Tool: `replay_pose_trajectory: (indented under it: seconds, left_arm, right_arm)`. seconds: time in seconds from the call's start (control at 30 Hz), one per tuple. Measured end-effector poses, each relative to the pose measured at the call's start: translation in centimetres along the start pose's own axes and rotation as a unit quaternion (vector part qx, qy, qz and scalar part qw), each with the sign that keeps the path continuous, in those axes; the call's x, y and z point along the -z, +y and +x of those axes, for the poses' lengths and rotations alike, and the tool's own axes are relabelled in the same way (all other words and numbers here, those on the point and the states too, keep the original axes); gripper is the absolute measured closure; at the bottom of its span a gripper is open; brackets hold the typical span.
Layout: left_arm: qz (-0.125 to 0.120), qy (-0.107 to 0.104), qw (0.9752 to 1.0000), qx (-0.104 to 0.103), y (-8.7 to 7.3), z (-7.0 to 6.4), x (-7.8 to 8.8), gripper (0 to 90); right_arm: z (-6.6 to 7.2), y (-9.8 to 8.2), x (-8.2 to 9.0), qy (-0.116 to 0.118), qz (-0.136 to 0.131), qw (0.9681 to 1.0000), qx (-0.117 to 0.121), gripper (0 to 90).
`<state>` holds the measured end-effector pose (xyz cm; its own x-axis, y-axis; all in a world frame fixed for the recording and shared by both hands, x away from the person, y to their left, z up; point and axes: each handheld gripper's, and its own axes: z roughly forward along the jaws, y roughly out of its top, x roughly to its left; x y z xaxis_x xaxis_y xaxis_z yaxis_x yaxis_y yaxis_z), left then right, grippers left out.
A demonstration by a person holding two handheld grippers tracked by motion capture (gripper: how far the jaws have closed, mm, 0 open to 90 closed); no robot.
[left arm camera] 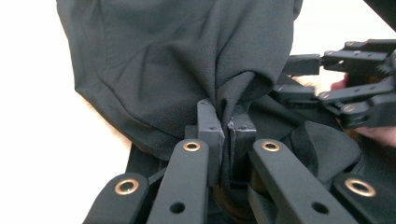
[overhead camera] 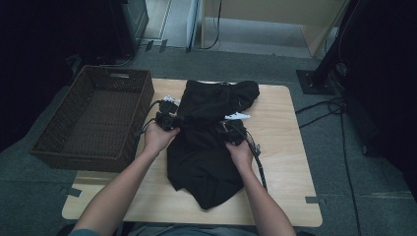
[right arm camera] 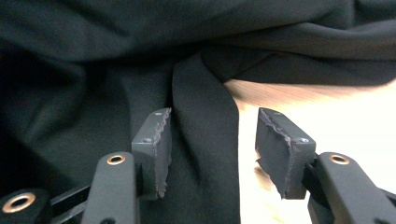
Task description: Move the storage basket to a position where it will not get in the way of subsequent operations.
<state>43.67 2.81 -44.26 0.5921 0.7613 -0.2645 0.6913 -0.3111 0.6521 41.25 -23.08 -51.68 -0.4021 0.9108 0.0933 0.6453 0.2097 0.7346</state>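
Note:
A black garment (overhead camera: 206,147) lies crumpled across the middle of the wooden table (overhead camera: 287,147). My left gripper (overhead camera: 173,120) is at the garment's left edge. In the left gripper view its jaws (left arm camera: 227,123) are shut on a bunched fold of the black cloth (left arm camera: 187,56), and the right gripper (left arm camera: 355,88) shows farther off at the right. My right gripper (overhead camera: 227,129) rests on the garment's right side. In the right gripper view it (right arm camera: 212,135) stands open, with a ridge of the cloth (right arm camera: 201,42) running between the pads and not pinched.
A dark woven basket (overhead camera: 118,71) stands at the table's left edge, close to my left hand. Bare tabletop lies right of the garment and along the front. Cables (overhead camera: 324,105) and a black stand base (overhead camera: 314,81) are on the floor at the right.

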Motion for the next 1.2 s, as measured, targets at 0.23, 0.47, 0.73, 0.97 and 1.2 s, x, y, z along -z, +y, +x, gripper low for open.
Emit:
replay_pose_trajectory:
  seconds: [0.23,0.47,0.73,0.97,1.2]
  left_arm:
    - [0.001,0.014,0.9997,0.018,-0.3,1.6,0.7,87.3]
    - [0.005,0.035,0.9986,0.039,-0.8,3.3,1.8,87.3]
    - [0.017,0.035,0.9978,0.054,-2.4,3.3,1.9,86.7]
    - [0.022,0.034,0.9977,0.054,-3.9,2.7,1.9,75.5]
    - [-0.035,-0.023,0.9989,0.023,-3.1,0.2,3.4,62.3]
  right_arm:
    - [0.9,0.0,0.1,-0.009,0.007,0.9996,0.026,88.1]
    - [-2.5,-0.6,3.9,-0.010,0.026,0.9996,-0.011,89.2]
    - [-7.7,-3.6,9.9,-0.052,0.020,0.9966,-0.060,89.1]
    - [-10.5,-5.5,12.6,-0.068,0.043,0.9907,-0.110,78.5]
    - [-7.0,-3.9,12.4,-0.002,-0.034,0.9978,-0.056,68.2]
